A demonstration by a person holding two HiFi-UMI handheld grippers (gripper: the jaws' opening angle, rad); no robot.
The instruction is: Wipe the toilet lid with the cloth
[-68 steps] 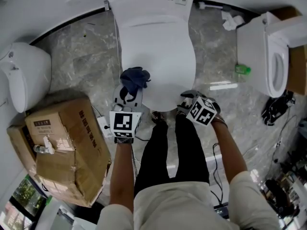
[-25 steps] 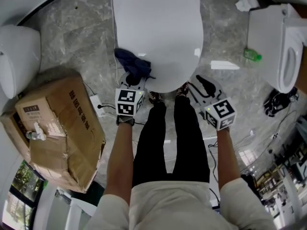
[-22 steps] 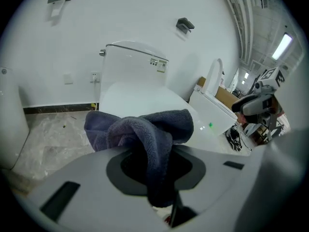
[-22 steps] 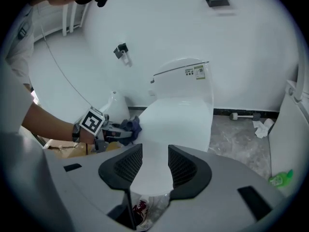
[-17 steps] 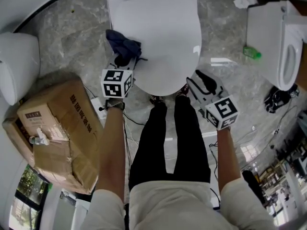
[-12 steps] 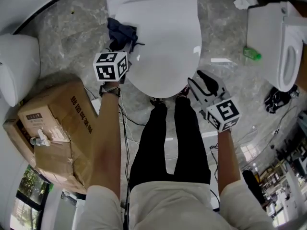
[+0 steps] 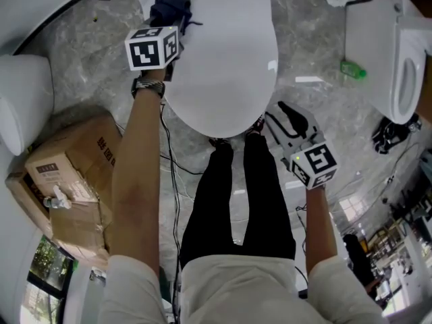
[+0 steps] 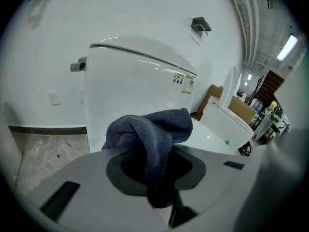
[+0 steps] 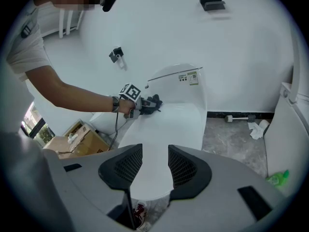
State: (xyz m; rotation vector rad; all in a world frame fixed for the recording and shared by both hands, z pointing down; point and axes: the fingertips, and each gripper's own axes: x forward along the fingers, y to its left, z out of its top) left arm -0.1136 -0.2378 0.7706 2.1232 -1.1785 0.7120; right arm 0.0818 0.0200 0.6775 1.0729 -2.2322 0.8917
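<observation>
The white toilet lid (image 7: 223,66) lies closed in front of me. My left gripper (image 7: 167,12) reaches to its far left edge near the tank, shut on a bunched dark blue cloth (image 7: 170,7). In the left gripper view the cloth (image 8: 149,139) hangs between the jaws with the tank (image 8: 135,86) right behind it. My right gripper (image 7: 287,120) hangs open and empty over the floor beside the lid's near right rim. Its view shows the lid (image 9: 169,129) ahead and the left gripper (image 9: 149,103) with the cloth far off.
A torn cardboard box (image 7: 74,181) stands on the marble floor at the left, next to another white fixture (image 7: 20,100). A second toilet (image 7: 385,52) stands at the right with a green bottle (image 7: 352,69) beside it. My legs and shoes (image 7: 233,144) are at the bowl's front.
My left arm has stretched forward, carrying the cloth along the lid's left side from the near rim up to the tank end. The right gripper has barely shifted.
</observation>
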